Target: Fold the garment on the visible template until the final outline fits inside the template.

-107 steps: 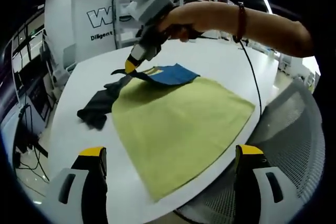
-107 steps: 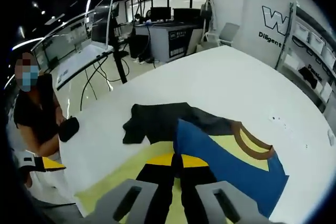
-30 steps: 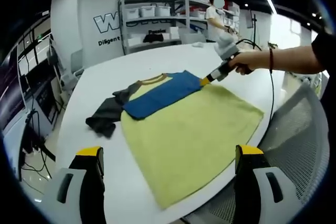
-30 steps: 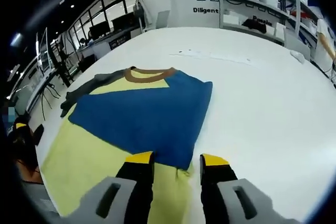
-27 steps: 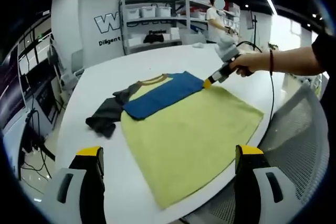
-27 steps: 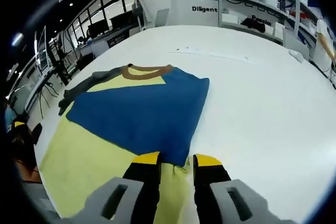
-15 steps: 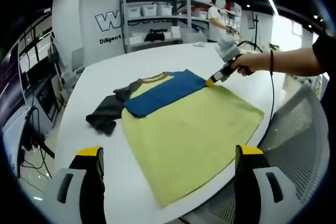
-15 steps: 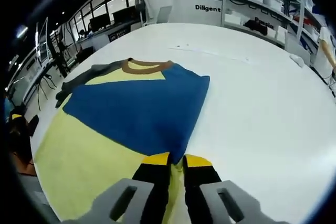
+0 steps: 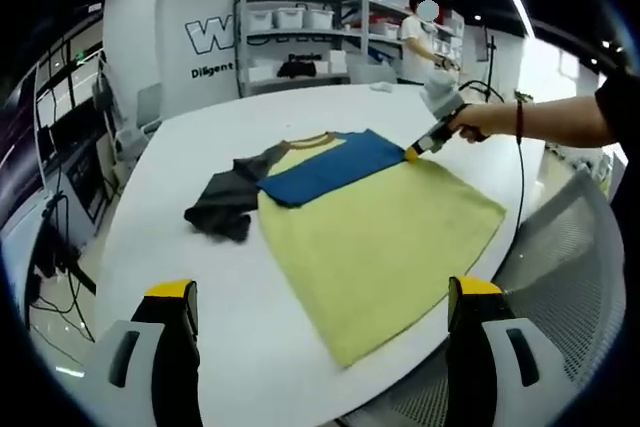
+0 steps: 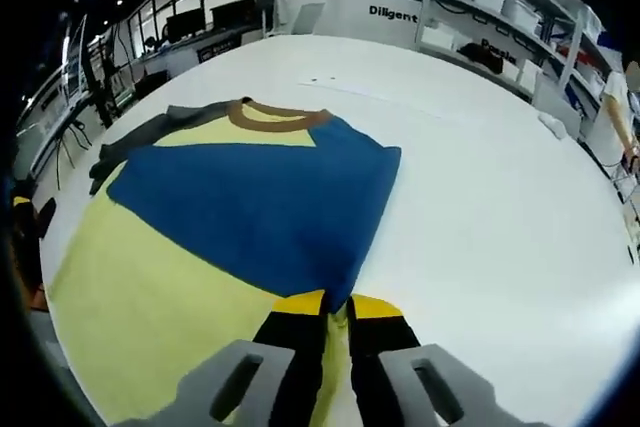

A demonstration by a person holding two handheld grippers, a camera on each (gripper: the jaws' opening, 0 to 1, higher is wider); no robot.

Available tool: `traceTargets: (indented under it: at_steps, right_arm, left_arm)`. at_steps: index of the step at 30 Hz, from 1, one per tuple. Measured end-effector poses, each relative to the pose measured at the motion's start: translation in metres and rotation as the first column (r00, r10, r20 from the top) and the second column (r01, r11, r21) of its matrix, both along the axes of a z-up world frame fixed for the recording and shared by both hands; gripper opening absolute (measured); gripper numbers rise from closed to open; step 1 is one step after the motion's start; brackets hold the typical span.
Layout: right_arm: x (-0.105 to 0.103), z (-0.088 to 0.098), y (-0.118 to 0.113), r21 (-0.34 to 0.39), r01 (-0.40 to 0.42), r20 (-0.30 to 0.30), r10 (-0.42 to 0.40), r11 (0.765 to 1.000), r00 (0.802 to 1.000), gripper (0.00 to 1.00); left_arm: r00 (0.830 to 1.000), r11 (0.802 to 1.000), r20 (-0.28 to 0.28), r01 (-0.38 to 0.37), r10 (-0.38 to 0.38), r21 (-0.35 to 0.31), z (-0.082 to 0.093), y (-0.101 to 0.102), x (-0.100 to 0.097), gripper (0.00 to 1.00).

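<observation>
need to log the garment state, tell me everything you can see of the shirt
The shirt lies flat on the white table, yellow-green soft knit with a brown ribbed collar. A blue part is folded diagonally across its upper body, and a dark grey sleeve trails crumpled off one side onto the table. The right gripper, jaws closed, pinches the edge at the lower corner of the blue fold. The left gripper hovers open, clear of the cloth.

A wide white desk (image 9: 200, 137) carries a yellow-green template sheet (image 9: 390, 232) near its edge, with a garment (image 9: 330, 163) lying partly on the sheet, its blue panel folded over and dark sleeve (image 9: 228, 205) trailing onto bare desk
</observation>
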State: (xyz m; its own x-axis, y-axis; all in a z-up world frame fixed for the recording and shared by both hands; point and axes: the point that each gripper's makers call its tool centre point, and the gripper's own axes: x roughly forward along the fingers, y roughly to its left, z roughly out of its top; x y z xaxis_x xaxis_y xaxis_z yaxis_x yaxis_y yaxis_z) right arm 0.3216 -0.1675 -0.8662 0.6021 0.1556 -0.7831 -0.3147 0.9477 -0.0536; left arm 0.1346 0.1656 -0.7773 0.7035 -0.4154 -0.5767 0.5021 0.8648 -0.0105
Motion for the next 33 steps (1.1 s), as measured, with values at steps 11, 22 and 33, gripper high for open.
traceTargets:
  at_steps: [11,22,33]
  right_arm:
    - [0.005,0.0,-0.031,0.024,0.051,-0.026,-0.051,0.998,0.998,0.02]
    - [0.005,-0.001,-0.055,0.016,0.069,-0.063,-0.068,0.997,0.996,0.02]
    - [0.001,0.001,-0.059,0.003,0.064,-0.071,-0.064,0.998,0.995,0.02]
  left_arm:
    - [1.0,1.0,-0.018,0.013,-0.013,0.015,-0.004,-0.002,0.002,0.99]
    - [1.0,1.0,-0.026,0.01,-0.009,0.013,-0.005,-0.002,0.002,0.99]
    - [0.999,1.0,-0.035,0.004,-0.004,0.012,-0.009,-0.001,0.002,0.99]
